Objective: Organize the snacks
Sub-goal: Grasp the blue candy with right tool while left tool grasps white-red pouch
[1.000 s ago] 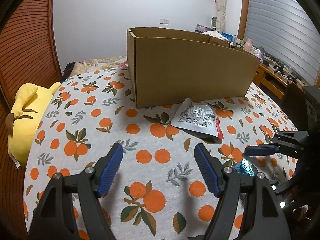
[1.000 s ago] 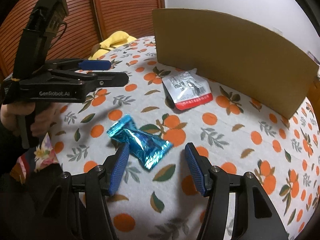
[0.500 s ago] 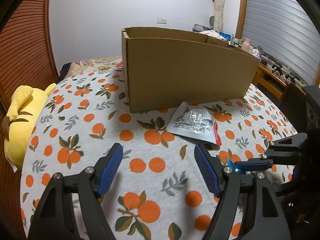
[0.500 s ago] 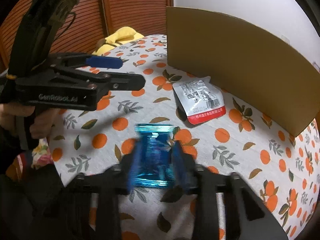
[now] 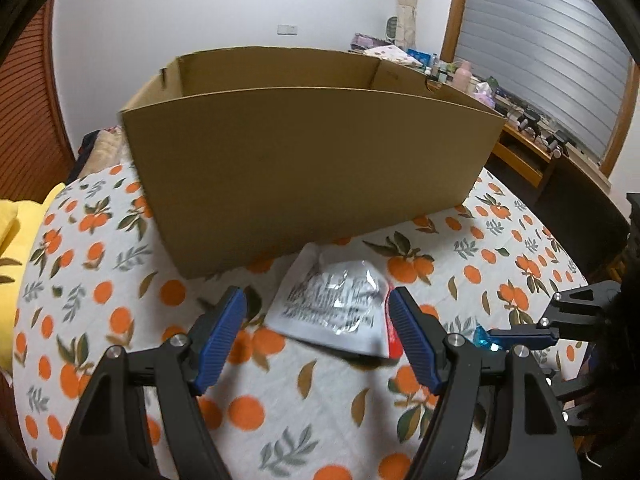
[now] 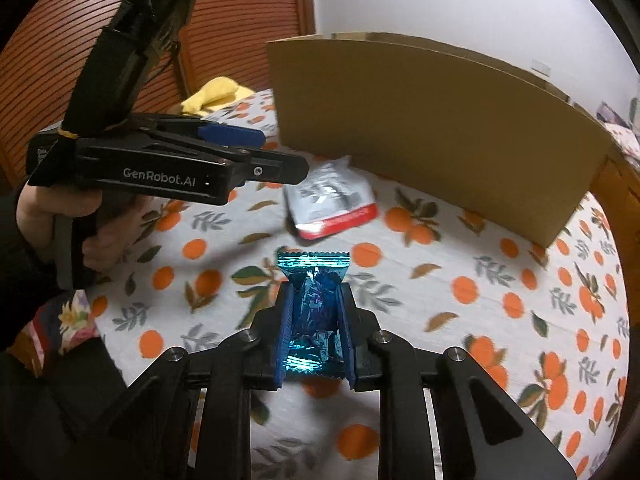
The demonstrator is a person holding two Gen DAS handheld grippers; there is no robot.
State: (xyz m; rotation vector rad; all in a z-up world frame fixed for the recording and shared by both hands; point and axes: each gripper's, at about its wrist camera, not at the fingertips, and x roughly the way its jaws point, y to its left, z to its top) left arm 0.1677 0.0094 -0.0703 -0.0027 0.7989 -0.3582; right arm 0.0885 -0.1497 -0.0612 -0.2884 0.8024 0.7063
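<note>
My right gripper (image 6: 314,300) is shut on a shiny blue snack packet (image 6: 314,312), whose crimped end sticks out past the fingertips above the cloth. A white and red snack pouch (image 5: 336,312) lies flat on the orange-print tablecloth (image 5: 100,300), just in front of an open cardboard box (image 5: 304,172). My left gripper (image 5: 316,320) stands open, its blue pads on either side of the near end of the pouch, above it. In the right wrist view the pouch (image 6: 332,200) lies beyond the blue packet, with the left gripper (image 6: 256,152) hovering to its left. The right gripper (image 5: 516,336) shows at the right edge of the left wrist view.
A yellow plush toy (image 5: 12,248) lies at the left edge of the cloth. Wooden slatted doors (image 6: 240,20) stand behind it. A cluttered wooden desk (image 5: 532,140) runs along the right under window blinds. A person's hand (image 6: 92,220) holds the left gripper.
My right gripper closed on the blue packet and lifted it off the cloth. My left gripper moved forward toward the box, so the white pouch now lies between its fingers.
</note>
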